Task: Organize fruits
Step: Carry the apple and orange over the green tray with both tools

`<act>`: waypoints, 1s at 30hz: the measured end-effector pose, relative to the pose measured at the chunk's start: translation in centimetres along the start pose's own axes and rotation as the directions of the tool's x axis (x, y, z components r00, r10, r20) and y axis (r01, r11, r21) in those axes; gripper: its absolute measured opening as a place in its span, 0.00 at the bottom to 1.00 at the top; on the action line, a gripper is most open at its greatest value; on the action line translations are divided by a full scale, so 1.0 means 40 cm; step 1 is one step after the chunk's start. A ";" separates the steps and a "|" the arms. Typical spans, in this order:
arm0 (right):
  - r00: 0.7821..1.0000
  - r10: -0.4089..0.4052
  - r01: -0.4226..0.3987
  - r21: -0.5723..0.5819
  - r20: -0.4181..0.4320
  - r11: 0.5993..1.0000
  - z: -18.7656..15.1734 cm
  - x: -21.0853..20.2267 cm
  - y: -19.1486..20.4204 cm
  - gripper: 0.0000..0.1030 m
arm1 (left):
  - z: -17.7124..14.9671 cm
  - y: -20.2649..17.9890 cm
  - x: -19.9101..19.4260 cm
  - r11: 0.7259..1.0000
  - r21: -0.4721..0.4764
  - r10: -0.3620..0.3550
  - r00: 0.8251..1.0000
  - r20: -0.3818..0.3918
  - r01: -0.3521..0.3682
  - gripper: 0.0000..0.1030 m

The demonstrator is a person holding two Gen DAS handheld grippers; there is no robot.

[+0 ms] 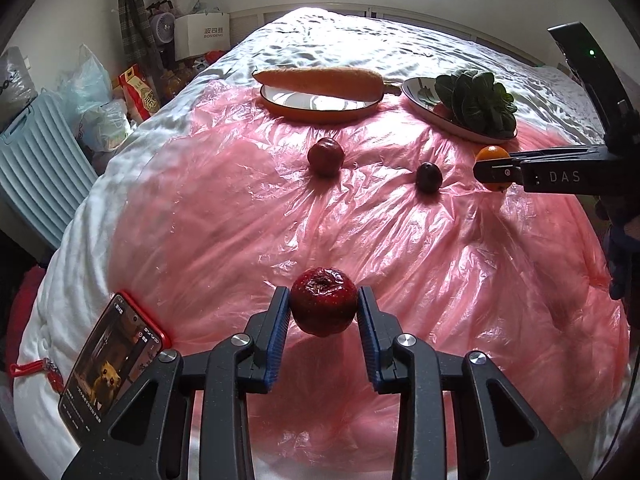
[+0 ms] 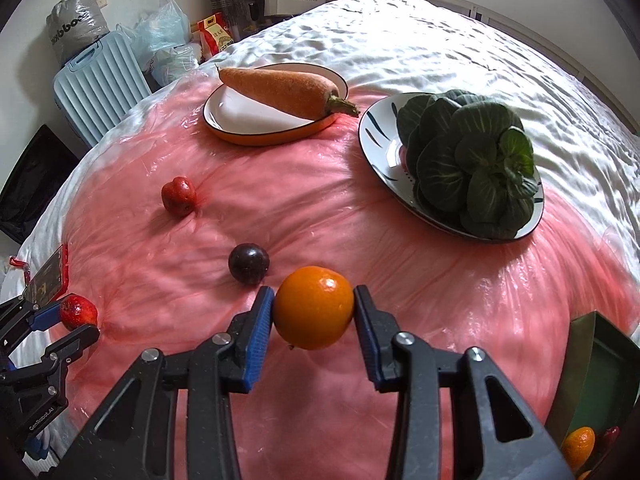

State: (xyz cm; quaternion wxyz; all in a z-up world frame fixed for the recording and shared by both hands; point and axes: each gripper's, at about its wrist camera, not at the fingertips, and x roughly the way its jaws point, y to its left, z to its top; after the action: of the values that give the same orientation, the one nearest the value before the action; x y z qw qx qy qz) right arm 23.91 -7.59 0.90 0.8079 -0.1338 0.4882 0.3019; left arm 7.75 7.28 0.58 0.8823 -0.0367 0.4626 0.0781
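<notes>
A round, glossy orange fruit (image 2: pixel 314 307) sits pinched between the blue-padded fingers of the right gripper (image 2: pixel 314 312), its sides touching both pads, above the crinkled pink plastic sheet (image 2: pixel 320 216) spread over the white quilted bed (image 2: pixel 460 40). A small dark red fruit with a puckered, wrinkled top (image 1: pixel 323 306) is clamped the same way in the left gripper (image 1: pixel 323 312), whose pads press it from either side. From the left wrist view the right gripper reaches in from the right edge with the orange fruit showing just behind its tip.

Two loose fruits lie on the sheet between the grippers and the plates: a round red fruit (image 2: pixel 179 196) to the left, and a dark purple, nearly black round fruit (image 2: pixel 248 263) just beside the held orange fruit. Farther back, a long orange carrot (image 2: pixel 280 90) lies across a white oval plate with an orange rim (image 2: pixel 224 120), its stem end overhanging the rim. Near it to the right, a white plate with dark markings (image 2: pixel 376 140) carries a head of dark green leafy vegetable (image 2: pixel 472 164).

A dark green bin (image 2: pixel 592 380) shows at the lower right of the right wrist view with a small orange fruit (image 2: pixel 578 444) inside. A red-cased phone (image 1: pixel 108 364) with its screen lit lies at the bed's left edge. A pale blue ribbed suitcase (image 2: pixel 96 84) stands beside the bed.
</notes>
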 end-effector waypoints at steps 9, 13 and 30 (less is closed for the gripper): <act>0.999 0.032 -0.032 0.007 0.008 0.999 -0.077 -0.105 0.023 0.71 | -0.004 -0.033 -0.056 0.999 0.029 -0.021 1.000 0.019 0.021 0.28; 0.999 0.045 -0.045 0.022 -0.004 0.999 -0.128 -0.149 0.026 0.71 | -0.007 -0.062 -0.081 0.998 0.048 -0.043 0.999 0.022 0.042 0.28; 0.994 0.061 -0.045 0.176 -0.086 0.983 -0.398 -0.312 -0.069 0.71 | -0.067 -0.313 -0.164 0.954 0.211 -0.203 0.977 -0.060 0.212 0.28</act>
State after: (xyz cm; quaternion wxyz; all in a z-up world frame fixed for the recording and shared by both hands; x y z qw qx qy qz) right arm 10.11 -22.33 3.77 0.7849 -0.0633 0.5525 0.2732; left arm 4.05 -6.10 4.34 0.8755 0.0094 0.4785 -0.0663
